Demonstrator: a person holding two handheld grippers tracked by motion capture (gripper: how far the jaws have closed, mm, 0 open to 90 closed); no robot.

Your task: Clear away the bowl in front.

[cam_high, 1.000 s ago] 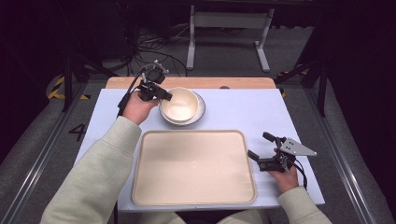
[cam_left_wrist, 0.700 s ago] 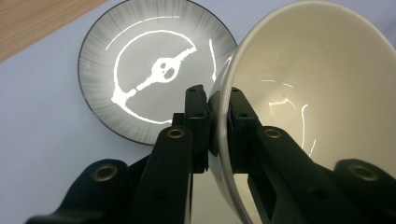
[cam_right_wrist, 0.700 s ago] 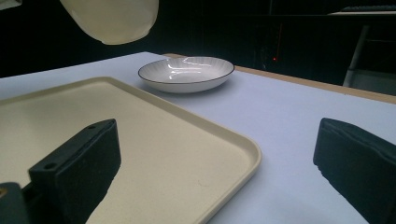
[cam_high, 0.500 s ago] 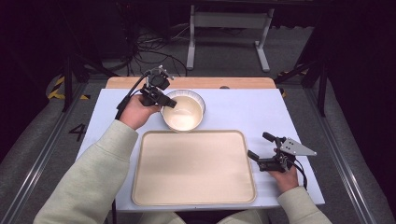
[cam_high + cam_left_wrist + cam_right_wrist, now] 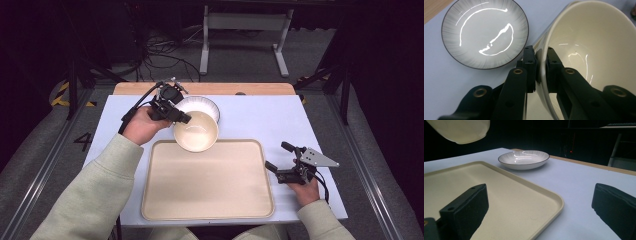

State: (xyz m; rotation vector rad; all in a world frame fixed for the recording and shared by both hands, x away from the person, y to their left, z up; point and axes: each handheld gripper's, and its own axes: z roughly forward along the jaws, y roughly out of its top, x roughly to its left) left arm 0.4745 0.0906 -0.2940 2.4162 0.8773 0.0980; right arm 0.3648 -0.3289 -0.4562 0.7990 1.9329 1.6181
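Right gripper (image 5: 281, 160) at 4 o'clock beside the tray (image 5: 207, 210), jaws spread, empty, resting on the table. Left gripper (image 5: 184, 119) clamps the cream bowl's (image 5: 196, 131) rim; bowl now lifted off the grey plate (image 5: 212, 106) at 12 o'clock and carried over the tray's far edge, so placing on the tray looks next.

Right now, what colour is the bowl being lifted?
Cream bowl, clearest in the left gripper view.

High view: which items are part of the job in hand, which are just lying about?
In the job:
cream bowl, rim pinched by left gripper, lifted
tray, under the bowl's near edge

Lying about:
grey plate, on the table
right gripper, open, empty
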